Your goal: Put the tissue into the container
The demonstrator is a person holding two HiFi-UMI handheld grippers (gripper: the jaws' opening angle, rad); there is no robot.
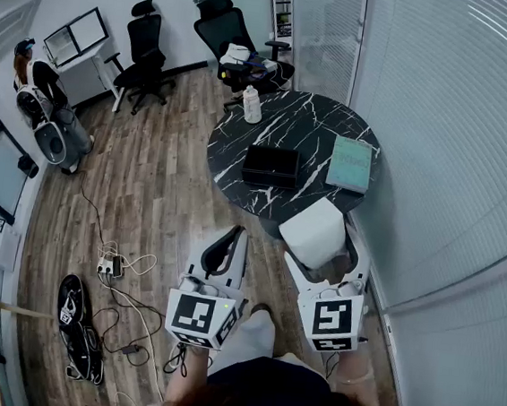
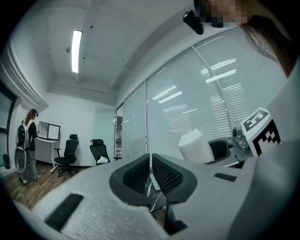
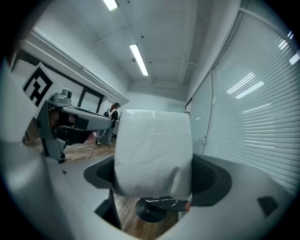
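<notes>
A white block of tissue (image 1: 315,233) is held in the air just in front of the round black marble table (image 1: 315,128), with my right gripper (image 1: 325,250) shut on it. In the right gripper view the tissue (image 3: 154,157) fills the gap between the wide-set jaws of my right gripper (image 3: 154,176). A black rectangular container (image 1: 271,165) stands on the table's near side, beyond the tissue and slightly left of it. My left gripper (image 1: 236,234) hovers to the left of the tissue, shut and empty. In the left gripper view, my left gripper (image 2: 150,161) has its pads together, with the tissue (image 2: 196,146) off to the right.
A green book (image 1: 350,165) and a white bottle (image 1: 252,106) also sit on the table. Two black office chairs (image 1: 148,51) stand behind it. Cables and a power strip (image 1: 109,266) lie on the wooden floor at left. A glass wall with blinds (image 1: 457,156) runs along the right.
</notes>
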